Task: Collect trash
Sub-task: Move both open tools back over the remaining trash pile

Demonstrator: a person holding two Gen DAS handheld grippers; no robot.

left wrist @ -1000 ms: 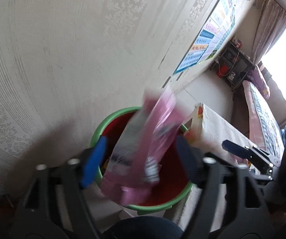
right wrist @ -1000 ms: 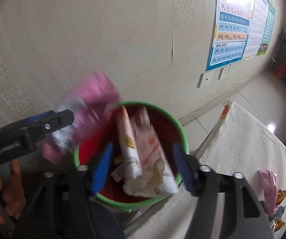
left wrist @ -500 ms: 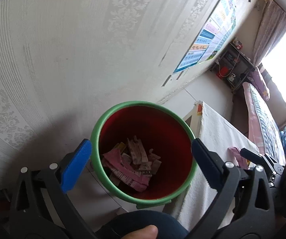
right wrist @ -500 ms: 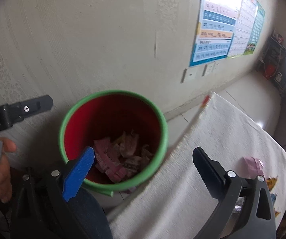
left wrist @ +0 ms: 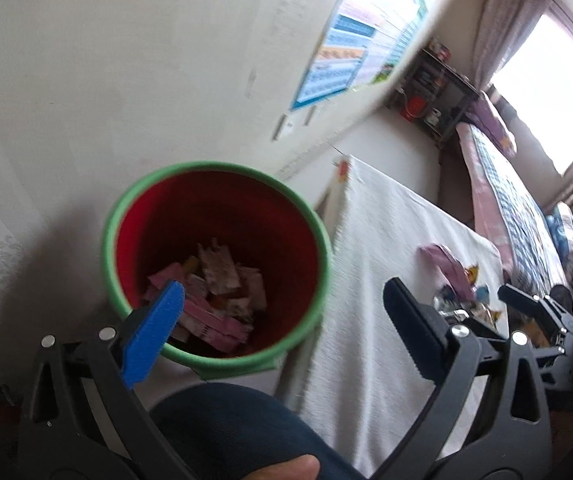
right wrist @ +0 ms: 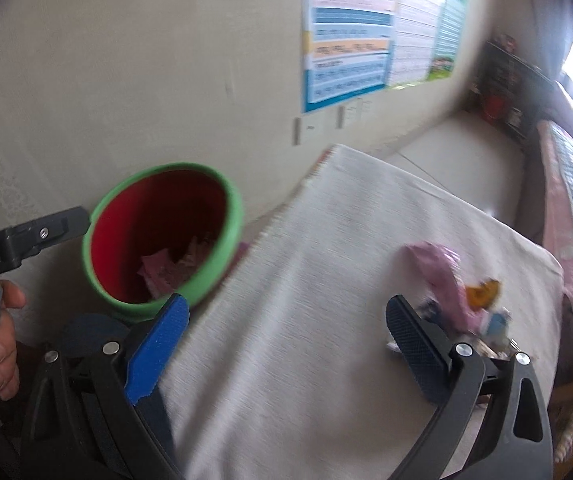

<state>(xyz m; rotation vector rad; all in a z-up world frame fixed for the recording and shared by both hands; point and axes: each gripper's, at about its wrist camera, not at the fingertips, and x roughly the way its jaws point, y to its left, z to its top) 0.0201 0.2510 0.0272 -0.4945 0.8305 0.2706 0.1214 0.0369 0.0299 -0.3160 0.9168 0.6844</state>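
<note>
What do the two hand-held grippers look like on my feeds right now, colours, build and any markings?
Both look alike: the left hand-held gripper and right hand-held gripper have black angular frames with triangular cut-outs and silver round bolt heads. On each, one finger carries a bright blue ribbed pad and the other a dark, finely textured pad. White lettering, too blurred to read, runs along the left gripper's side in the right wrist view.

A table covered by a white cloth [right wrist: 326, 280] stands beside the wall. Near its far right corner lies a small heap of wrappers [right wrist: 462, 300]: a pink packet [right wrist: 442, 268] on top, touching an orange one [right wrist: 482, 292] and a blurred bluish piece.
</note>
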